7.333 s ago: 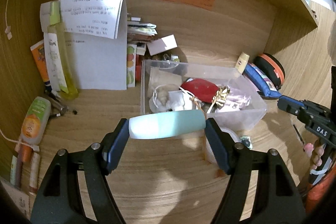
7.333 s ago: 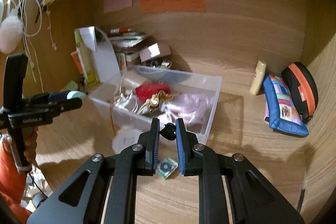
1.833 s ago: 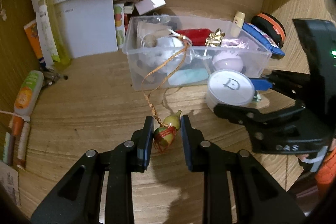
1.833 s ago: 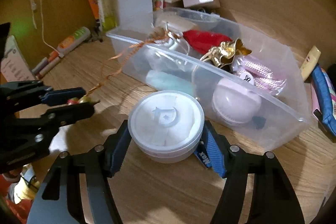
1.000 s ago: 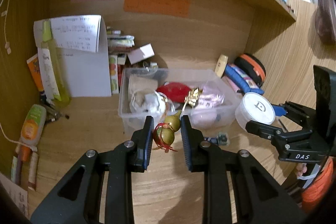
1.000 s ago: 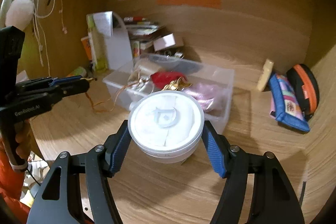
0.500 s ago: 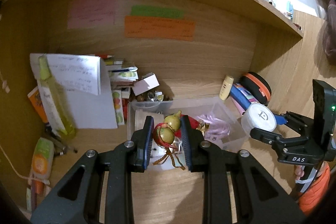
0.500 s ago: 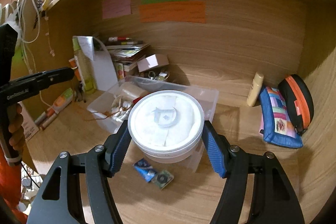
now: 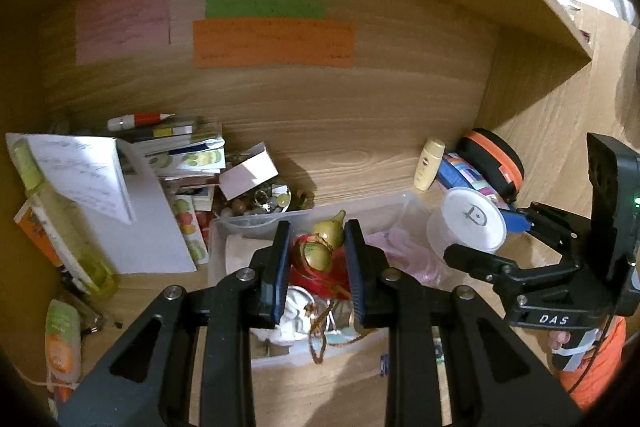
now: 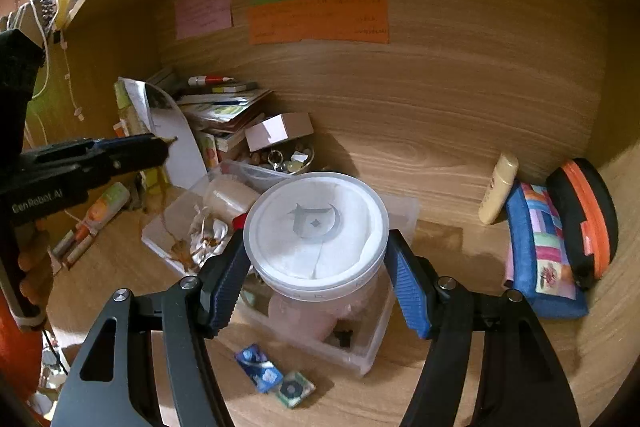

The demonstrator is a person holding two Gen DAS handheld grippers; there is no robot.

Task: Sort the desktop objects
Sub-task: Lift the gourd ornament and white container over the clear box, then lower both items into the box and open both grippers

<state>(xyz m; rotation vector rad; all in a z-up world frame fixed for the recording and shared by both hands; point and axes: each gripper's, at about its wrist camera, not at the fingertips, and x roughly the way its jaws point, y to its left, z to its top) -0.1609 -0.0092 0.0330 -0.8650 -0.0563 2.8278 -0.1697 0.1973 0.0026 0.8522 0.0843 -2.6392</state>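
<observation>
My left gripper [image 9: 316, 247] is shut on a small gourd charm [image 9: 320, 247], olive and red with a brown cord hanging from it. It hovers above the clear plastic bin [image 9: 256, 225], which holds a red pouch, white items and pink items. My right gripper [image 10: 316, 259] is shut on a round white lidded jar [image 10: 316, 227], held over the same clear bin [image 10: 404, 211]. In the left wrist view the jar [image 9: 468, 223] and right gripper [image 9: 480, 239] appear at right. The left gripper [image 10: 160, 147] shows at left in the right wrist view.
Two small packets [image 10: 274, 381] lie on the desk before the bin. A blue patchwork pouch [image 10: 540, 247], an orange-black case [image 10: 584, 211] and a cream tube [image 10: 498, 187] sit at right. Papers, books and a small box [image 9: 248, 171] crowd the back left; bottles [image 9: 62, 343] lie far left.
Both grippers rose and moved forward over the bin. The gourd charm's cord now dangles into the bin, and the jar hangs above the bin's near right part.
</observation>
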